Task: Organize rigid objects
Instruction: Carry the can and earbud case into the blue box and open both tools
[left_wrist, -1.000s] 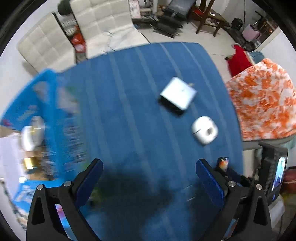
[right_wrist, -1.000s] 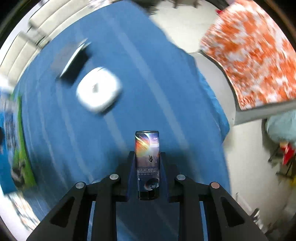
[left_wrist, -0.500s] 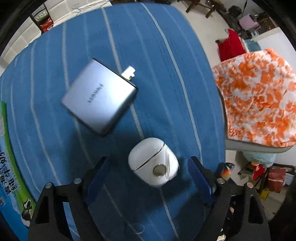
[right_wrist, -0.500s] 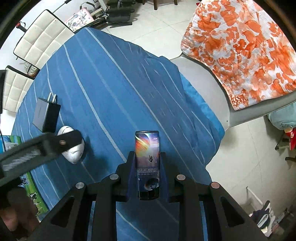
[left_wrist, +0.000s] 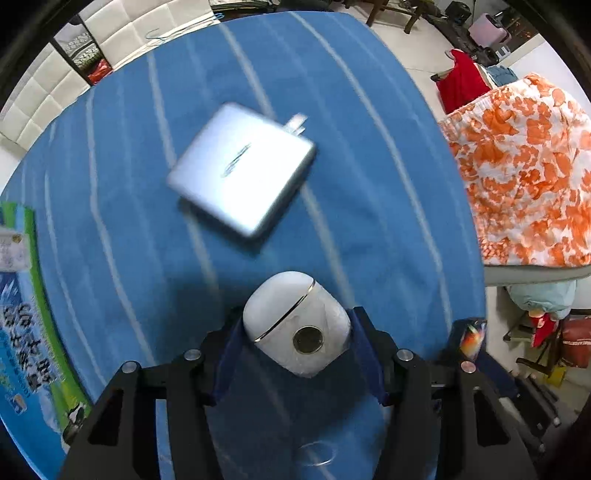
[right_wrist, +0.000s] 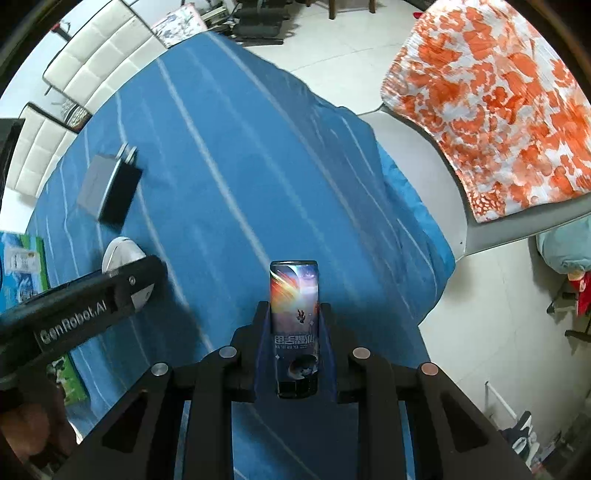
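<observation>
Starting at the far left edge of the left wrist view, there's a blue and green printed carton (left_wrist: 26, 325) lying on the blue striped cloth (left_wrist: 122, 206), cut off by the frame, so no telling what's in it or whether it's even open. The print on it is too smeared to read.

Moving right, upper middle of that view, a flat silver charger (left_wrist: 240, 173) with its prongs pointing to the upper right sits on the cloth, pretty blurred. Just below it, the left gripper (left_wrist: 295, 354) has its blue pads pressed onto both sides of a white earbud case (left_wrist: 295, 328), lid seam and round button facing the camera. Can't tell if the case is lifted or resting on the cloth.

Over in the right wrist view, the left gripper pokes in from the lower left and covers most of the white case. Bottom centre, the right gripper (right_wrist: 294, 332) is pinching a small colourful box (right_wrist: 294, 317) with a space-style print, standing upright between the fingers above the cloth. Its lower end is hidden in the gripper body.

Right side of both views: an orange floral cover (right_wrist: 491, 103) draped over something, shape underneath hidden.
</observation>
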